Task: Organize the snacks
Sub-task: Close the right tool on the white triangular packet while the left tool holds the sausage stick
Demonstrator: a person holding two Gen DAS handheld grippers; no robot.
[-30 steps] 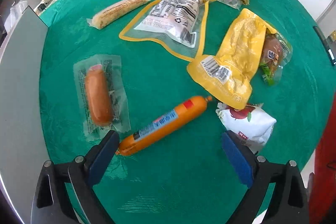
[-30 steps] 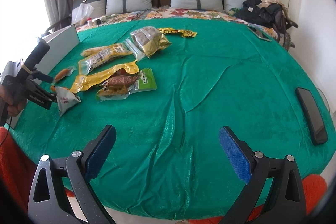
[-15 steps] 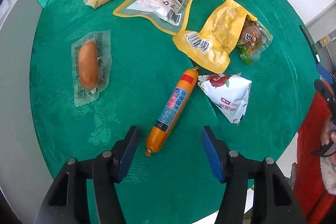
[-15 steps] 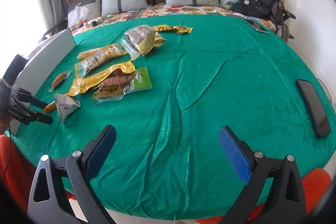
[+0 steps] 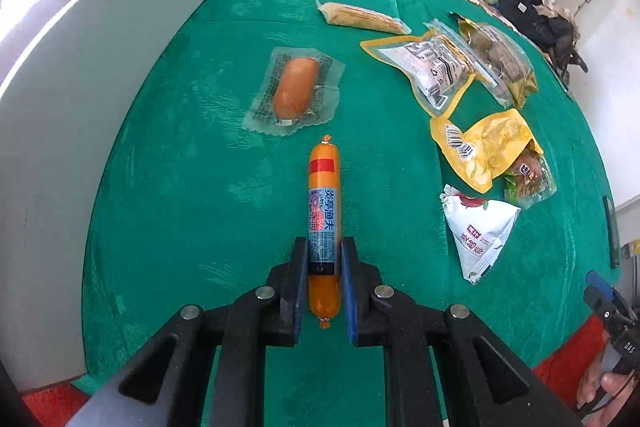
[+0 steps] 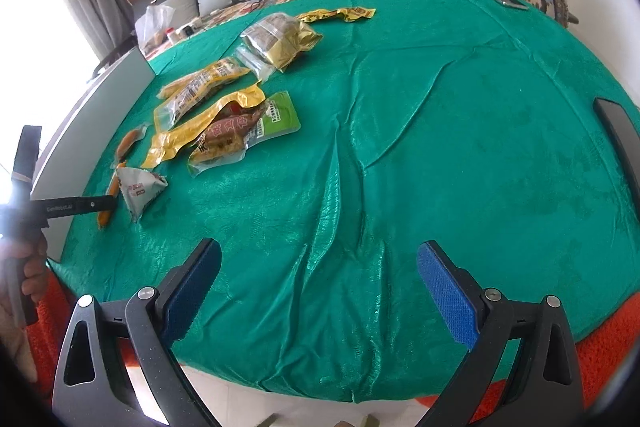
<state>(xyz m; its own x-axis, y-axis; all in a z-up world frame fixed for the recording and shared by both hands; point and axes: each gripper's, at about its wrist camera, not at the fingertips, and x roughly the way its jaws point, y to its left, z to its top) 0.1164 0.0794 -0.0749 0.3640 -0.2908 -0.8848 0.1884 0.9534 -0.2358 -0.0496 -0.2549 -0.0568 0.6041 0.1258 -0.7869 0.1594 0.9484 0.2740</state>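
Left wrist view: left hand-held gripper (image 5: 324, 259) clamped tight on the orange sausage stick (image 5: 323, 203) lying on the green bed cover (image 5: 180, 187); right hand-held gripper (image 6: 318, 291) spread wide, empty.

Bright daylight, window glare at left, fisheye-warped edges, sharp.

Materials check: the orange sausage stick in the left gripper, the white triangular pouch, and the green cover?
Orange sausage stick: glossy plastic film casing, by its sheen and crimped ends. White triangular pouch: likely matte printed plastic film, creased and puffy. Green cover: soft fabric, probably plush or velvet, by its folds and shimmering nap.
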